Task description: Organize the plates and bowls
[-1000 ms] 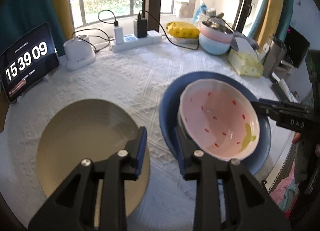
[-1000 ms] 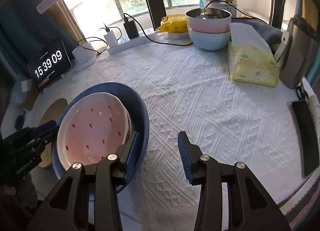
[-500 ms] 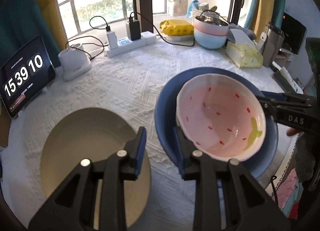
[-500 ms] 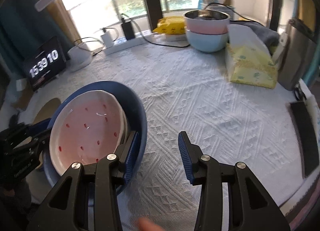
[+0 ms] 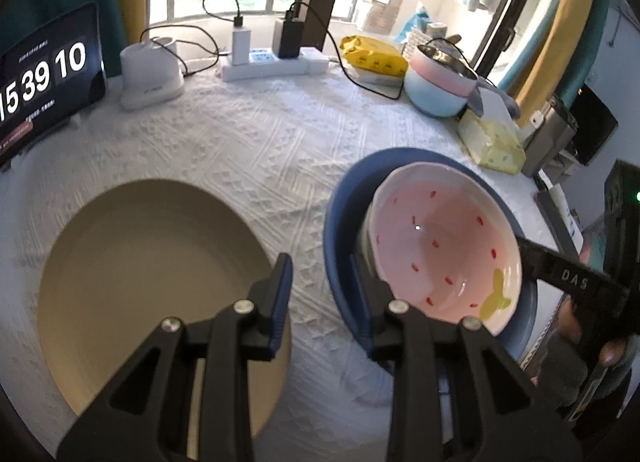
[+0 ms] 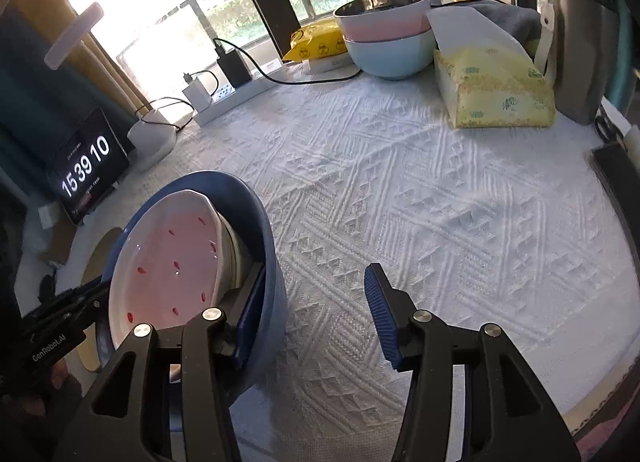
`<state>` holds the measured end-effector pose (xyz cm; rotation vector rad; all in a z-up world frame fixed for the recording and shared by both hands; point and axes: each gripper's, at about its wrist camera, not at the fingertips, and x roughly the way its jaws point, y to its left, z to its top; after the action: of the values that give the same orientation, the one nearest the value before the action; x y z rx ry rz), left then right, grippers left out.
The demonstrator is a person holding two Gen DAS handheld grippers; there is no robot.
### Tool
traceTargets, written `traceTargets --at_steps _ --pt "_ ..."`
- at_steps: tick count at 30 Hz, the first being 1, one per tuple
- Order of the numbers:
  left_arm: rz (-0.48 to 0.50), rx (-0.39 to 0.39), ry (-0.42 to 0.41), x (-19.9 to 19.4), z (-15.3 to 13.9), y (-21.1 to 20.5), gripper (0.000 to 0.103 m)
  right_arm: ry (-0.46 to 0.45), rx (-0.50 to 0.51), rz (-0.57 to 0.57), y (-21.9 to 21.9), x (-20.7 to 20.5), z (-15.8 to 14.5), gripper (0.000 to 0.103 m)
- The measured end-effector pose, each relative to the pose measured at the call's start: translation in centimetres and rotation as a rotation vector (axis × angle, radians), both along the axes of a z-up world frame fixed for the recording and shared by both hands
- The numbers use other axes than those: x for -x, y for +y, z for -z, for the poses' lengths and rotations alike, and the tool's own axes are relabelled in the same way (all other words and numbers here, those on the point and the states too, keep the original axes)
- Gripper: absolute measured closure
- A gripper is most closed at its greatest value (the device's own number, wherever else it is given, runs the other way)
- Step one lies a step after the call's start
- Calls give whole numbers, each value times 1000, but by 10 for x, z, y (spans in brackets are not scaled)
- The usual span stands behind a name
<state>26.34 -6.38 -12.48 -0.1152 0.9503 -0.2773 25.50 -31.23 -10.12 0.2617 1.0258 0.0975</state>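
Looking from the left wrist: a white embossed tablecloth (image 5: 280, 150) covers the table, and a window with a railing stands far behind it.
Far edge: clock tablet (image 5: 44, 78) at the left, power strip (image 5: 272, 62) in the middle, stacked pastel bowls (image 5: 436, 90) and tissue pack (image 5: 492, 142) at the right.
Task items: tan plate (image 5: 152, 270) near left. The blue bowl (image 5: 340, 222) sits near right, with the pink bowl (image 5: 444, 254) tilted inside it.
Left gripper (image 5: 320, 294): I see its jaws opening. The blue bowl's near rim is in the gap and is not pinched.
Hard to tell: the tan plate's near edge is hidden behind my tool.
Right wrist, surface: the same cloth, bare through the middle and right.
Right gripper (image 6: 312, 310): its jaws are opening astride the blue bowl's wall, one pad inside and one outside, well apart.
Cut off: the tan plate is mostly hidden behind the bowls.
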Motion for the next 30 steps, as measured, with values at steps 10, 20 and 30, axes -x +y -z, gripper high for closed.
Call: traceTargets --at_steps 10,20,30 --pt "-48 -78 -93 13 -3 -13 85 -42 53 -50 23 2 -8 92" --pt "-38 -68 -113 15 -4 -15 93 -45 78 -38 28 4 -9 94" --pt "-20 -55 -114 18 -7 -16 93 -48 78 -16 26 6 -9 94"
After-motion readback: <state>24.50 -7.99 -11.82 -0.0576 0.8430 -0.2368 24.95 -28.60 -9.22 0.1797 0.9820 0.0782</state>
